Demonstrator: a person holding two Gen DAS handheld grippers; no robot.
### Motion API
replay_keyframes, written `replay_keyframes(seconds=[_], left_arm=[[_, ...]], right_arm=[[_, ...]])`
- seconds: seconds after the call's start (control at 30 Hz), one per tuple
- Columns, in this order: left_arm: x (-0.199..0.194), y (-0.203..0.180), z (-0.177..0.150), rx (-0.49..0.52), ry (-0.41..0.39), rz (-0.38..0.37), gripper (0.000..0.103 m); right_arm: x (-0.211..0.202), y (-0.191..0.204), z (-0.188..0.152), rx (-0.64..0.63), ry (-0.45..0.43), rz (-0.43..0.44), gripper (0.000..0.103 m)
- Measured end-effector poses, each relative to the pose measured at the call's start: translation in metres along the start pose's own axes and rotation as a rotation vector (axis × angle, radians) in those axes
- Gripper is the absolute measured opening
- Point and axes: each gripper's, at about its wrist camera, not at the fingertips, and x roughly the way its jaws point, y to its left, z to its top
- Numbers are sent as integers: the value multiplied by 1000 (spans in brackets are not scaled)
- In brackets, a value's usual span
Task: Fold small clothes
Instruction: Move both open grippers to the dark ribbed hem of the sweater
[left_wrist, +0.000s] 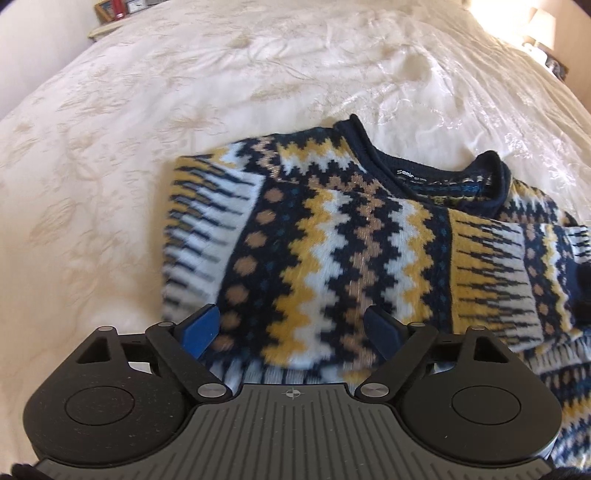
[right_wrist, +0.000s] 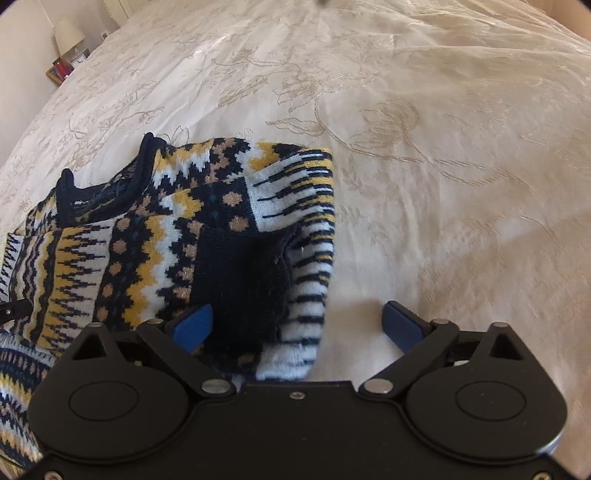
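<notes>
A small knitted sweater (left_wrist: 332, 236) in navy, yellow, white and tan zigzags lies on the bed, its navy collar (left_wrist: 424, 173) at the far side and both sleeves folded in over the body. My left gripper (left_wrist: 291, 325) hovers open above the sweater's near left part, its blue pads wide apart and clear of the knit. In the right wrist view the sweater (right_wrist: 147, 240) fills the left half. My right gripper (right_wrist: 297, 321) stands open over its right edge. The folded sleeve's navy cuff (right_wrist: 243, 288) lies between the jaws near the left finger, unpinched.
A cream embroidered bedspread (right_wrist: 443, 147) stretches in every direction around the sweater. A lamp (right_wrist: 68, 33) stands on a nightstand beyond the far left corner of the bed. Another lamp (left_wrist: 543, 26) stands at the far right in the left wrist view.
</notes>
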Motion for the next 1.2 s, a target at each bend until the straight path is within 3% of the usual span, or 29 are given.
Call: replay_keyframes(seconds=[0.23,0.5,0.73,1.03,1.2], left_arm=[[-66,4,-37,-54,-79,-8,85],[-137,2,-79,-131,-193,17,85],[-173,-8,-98,-89,-269,37,85],[-188,1,-149,-114,-240,-85,85],[-193,18,-188,-144,-185,-76,85]], right_arm=[[-52,-3,-48,-55,-62,16,96],[-104,9,-84,-108,-215,137,100],[-141,24,-102,-115,-316,219,102],[-177,43,-148,-104,-365,244,103],[-193,59,-185,-155,-353,216,102]])
